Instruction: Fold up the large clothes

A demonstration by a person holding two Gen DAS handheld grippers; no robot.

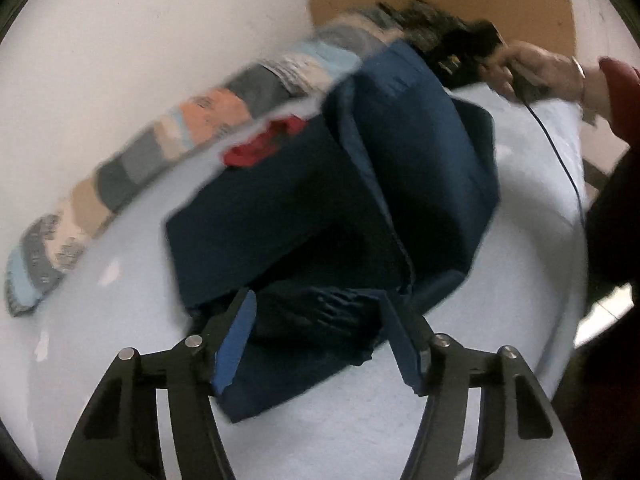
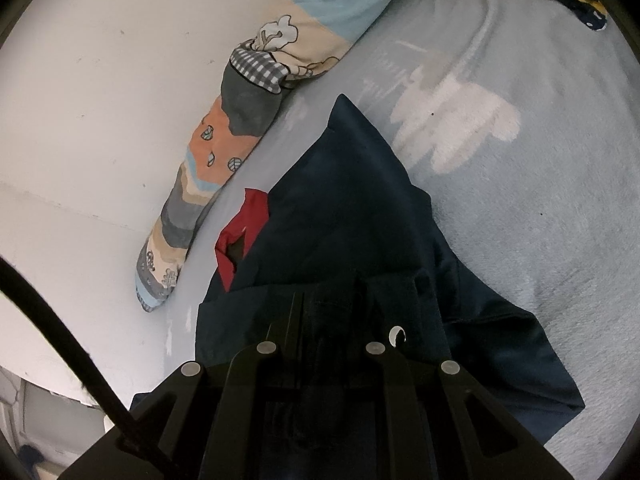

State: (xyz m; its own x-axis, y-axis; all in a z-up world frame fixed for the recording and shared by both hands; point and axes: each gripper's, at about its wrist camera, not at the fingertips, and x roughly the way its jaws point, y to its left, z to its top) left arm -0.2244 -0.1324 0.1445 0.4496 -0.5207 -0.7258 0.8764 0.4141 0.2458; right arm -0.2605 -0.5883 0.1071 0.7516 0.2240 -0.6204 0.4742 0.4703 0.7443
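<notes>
hidden: right gripper (image 2: pixel 332 320) fingertips lost against cloth, clenched on dark navy folded garment (image 2: pixel 340 216); left view blurred | garment: on pale blue bed (image 2: pixel 540 200), long axis alongside patterned bolster pillow (image 2: pixel 236 140), red lining (image 2: pixel 240 228) facing pillow | left gripper (image 1: pixel 316 336): released, straddling garment hem | writing: none readable

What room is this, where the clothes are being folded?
Probably a bedroom: a soft pale blue fleece bedsheet covers a bed, a long patchwork cartoon bolster pillow lies against the white wall, and a dark navy garment rests on top.
</notes>
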